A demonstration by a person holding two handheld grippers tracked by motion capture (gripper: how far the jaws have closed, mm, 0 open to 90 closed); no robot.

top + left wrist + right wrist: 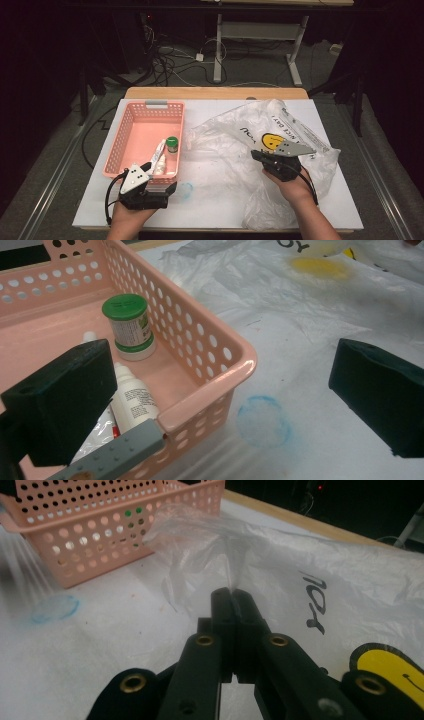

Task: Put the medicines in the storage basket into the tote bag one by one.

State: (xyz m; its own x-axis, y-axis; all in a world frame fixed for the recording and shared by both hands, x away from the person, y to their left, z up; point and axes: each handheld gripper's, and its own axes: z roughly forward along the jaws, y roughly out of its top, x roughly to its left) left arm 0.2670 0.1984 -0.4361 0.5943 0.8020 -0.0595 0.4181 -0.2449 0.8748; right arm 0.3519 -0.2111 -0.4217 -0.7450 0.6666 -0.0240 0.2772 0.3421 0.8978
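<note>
Right gripper (232, 597), centre of right gripper view: jaws pressed together, pinching fold of clear plastic bag (300, 565). Bag spreads over right half of white table (220, 200) in high view, yellow smiley print (270, 141) just above gripper.

Left gripper (220, 400): jaws wide apart, nothing between, straddling near right corner of pink basket (220, 357). Basket at left-centre of high view holds green-capped jar (129, 326) and white dropper bottle (132, 400). Blue ring mark (263, 421) on table beside basket.
</note>
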